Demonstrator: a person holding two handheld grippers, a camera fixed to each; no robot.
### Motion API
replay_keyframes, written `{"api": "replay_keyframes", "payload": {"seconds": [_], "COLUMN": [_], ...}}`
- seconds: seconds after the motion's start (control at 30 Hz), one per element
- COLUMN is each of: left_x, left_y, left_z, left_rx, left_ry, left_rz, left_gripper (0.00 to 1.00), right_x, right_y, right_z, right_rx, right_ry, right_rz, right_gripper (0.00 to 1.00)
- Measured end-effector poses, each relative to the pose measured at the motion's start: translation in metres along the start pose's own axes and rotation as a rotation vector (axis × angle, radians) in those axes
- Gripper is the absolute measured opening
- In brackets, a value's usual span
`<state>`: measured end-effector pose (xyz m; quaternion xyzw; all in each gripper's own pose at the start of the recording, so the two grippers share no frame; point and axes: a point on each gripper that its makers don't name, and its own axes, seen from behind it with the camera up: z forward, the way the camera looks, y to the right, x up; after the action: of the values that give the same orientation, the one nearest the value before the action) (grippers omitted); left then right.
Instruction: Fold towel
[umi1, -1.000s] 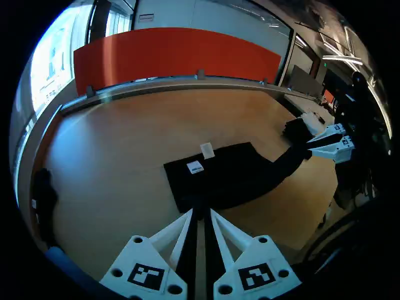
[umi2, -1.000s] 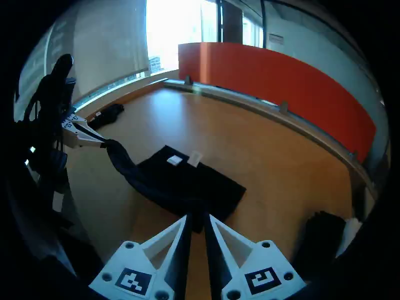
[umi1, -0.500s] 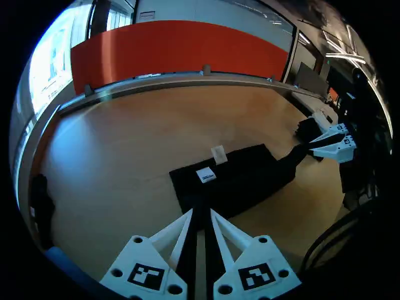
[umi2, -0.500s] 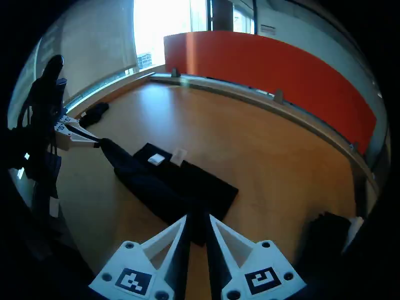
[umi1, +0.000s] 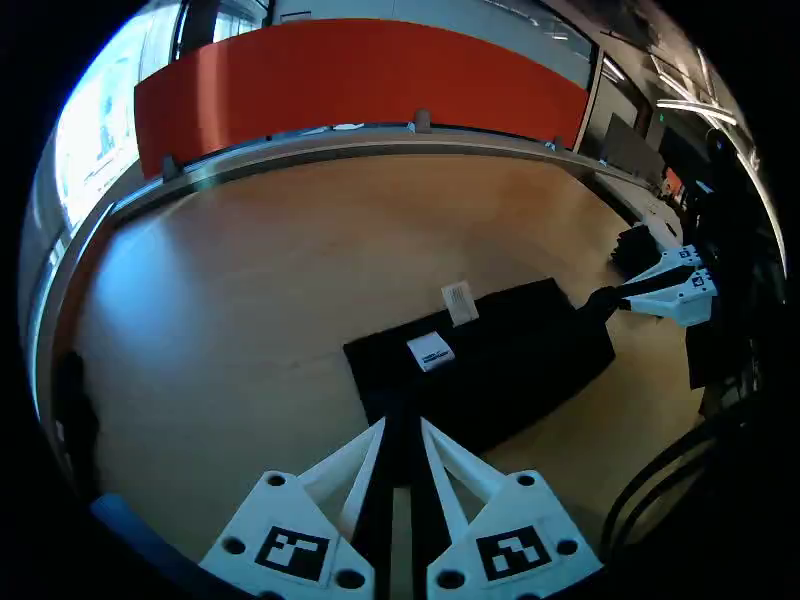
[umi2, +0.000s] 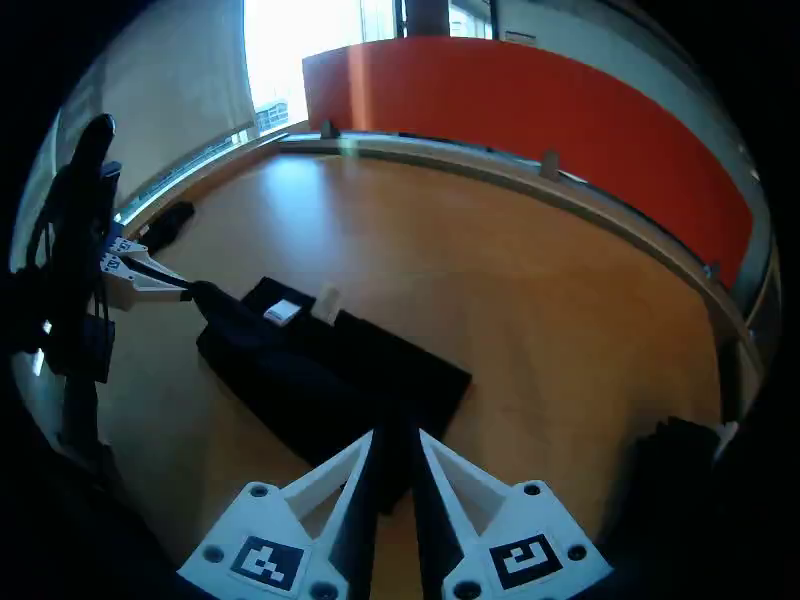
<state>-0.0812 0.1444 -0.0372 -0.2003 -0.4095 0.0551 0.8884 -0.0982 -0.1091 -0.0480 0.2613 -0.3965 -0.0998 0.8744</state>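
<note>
A black towel (umi1: 500, 360) lies spread on the wooden table (umi1: 250, 280), with two white labels (umi1: 432, 352) on top. In the left gripper view my left gripper (umi1: 403, 428) is shut on the towel's near edge. Farther off, my right gripper (umi1: 620, 298) pinches the towel's far right corner, a little above the table. In the right gripper view the towel (umi2: 340, 365) runs from my right gripper (umi2: 397, 438), shut on its near edge, to my left gripper (umi2: 188, 291), which holds the raised far-left corner.
An orange partition (umi1: 350, 90) and a metal rail (umi1: 330, 150) bound the table's far side. Dark cloth bundles lie near the table edges (umi1: 635, 248) (umi2: 170, 222), and another dark pile (umi2: 680, 460) sits at the right. A person in dark clothes (umi2: 70, 250) stands behind the grippers.
Both grippers came down and closer to the table. The stretched, lifted strip of towel between them has sunk, and the towel now lies flatter and wider.
</note>
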Motion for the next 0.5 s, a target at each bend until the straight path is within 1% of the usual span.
{"api": "replay_keyframes", "payload": {"seconds": [0.3, 0.5], "left_x": [-0.003, 0.0], "left_y": [-0.006, -0.01], "left_z": [0.023, 0.037], "left_rx": [0.007, 0.017], "left_ry": [-0.031, -0.024], "left_rz": [0.021, 0.025], "left_gripper": [0.09, 0.1], "right_x": [-0.002, 0.003], "right_y": [0.005, 0.014], "right_z": [0.018, 0.031], "right_rx": [-0.019, -0.054], "right_ry": [-0.006, 0.013], "right_rz": [0.014, 0.035], "right_gripper": [0.18, 0.2]}}
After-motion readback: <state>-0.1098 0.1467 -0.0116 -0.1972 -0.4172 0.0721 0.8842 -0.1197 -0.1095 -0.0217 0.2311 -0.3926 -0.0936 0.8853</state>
